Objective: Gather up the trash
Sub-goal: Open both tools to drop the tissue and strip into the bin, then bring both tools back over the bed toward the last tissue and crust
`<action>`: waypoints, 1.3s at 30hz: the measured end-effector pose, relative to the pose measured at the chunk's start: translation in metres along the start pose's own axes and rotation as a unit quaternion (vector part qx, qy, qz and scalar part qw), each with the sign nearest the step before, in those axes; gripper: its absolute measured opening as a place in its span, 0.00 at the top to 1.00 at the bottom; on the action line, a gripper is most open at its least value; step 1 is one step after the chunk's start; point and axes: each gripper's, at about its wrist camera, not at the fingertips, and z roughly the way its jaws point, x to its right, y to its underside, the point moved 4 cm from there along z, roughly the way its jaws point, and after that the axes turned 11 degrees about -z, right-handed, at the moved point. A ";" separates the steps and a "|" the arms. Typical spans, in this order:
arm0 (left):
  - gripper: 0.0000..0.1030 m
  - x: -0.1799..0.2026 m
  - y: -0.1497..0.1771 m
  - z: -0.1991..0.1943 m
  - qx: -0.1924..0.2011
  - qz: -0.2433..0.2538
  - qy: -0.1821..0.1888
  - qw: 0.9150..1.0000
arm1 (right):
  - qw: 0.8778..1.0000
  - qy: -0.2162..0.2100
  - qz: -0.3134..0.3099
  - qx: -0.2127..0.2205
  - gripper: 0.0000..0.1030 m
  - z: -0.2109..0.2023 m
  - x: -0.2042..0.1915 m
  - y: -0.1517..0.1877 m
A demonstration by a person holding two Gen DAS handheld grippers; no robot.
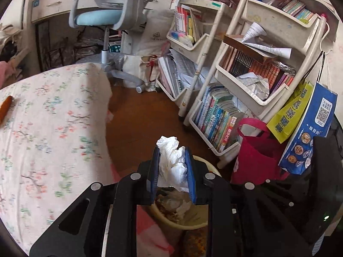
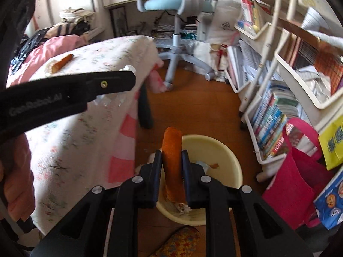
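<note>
My left gripper (image 1: 172,152) is shut on a crumpled white tissue (image 1: 171,162) and holds it over the cream trash bin (image 1: 186,224), which has scraps inside. My right gripper (image 2: 171,156) is shut on an orange peel strip (image 2: 172,162) and holds it above the same cream bin (image 2: 231,160) on the wooden floor. The left gripper's black body (image 2: 64,94) crosses the left of the right wrist view. Another orange peel piece (image 2: 62,63) lies on the floral bedspread (image 2: 85,117); it also shows in the left wrist view (image 1: 5,107).
White shelf carts of books (image 1: 235,85) stand to the right, with a red bag (image 1: 255,158) and blue and yellow paper bags (image 1: 306,128) beside them. A light-blue desk chair (image 1: 111,17) stands at the back. A patterned slipper (image 2: 180,244) lies near the bin.
</note>
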 end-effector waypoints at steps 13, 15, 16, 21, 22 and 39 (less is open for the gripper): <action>0.35 0.004 0.005 0.014 0.003 0.002 -0.038 0.999 | 0.999 0.016 0.029 0.005 0.45 -0.005 0.018 0.008; 0.30 -0.006 0.000 0.006 0.013 -0.001 -0.052 0.999 | 1.000 0.011 0.023 0.015 0.40 -0.009 0.012 0.003; 0.29 -0.010 -0.003 0.000 0.024 0.003 -0.063 0.998 | 1.000 0.007 0.019 0.020 0.39 -0.010 0.008 -0.001; 0.24 -0.039 -0.017 -0.023 0.050 -0.002 -0.097 0.994 | 0.999 -0.008 -0.007 0.041 0.36 -0.015 -0.012 -0.016; 0.23 -0.047 -0.019 -0.027 0.054 -0.003 -0.102 0.993 | 0.999 -0.009 -0.014 0.045 0.35 -0.016 -0.017 -0.019; 0.19 -0.155 -0.043 -0.083 0.088 -0.053 -0.167 0.981 | 0.994 -0.052 -0.074 0.067 0.29 -0.014 -0.093 -0.069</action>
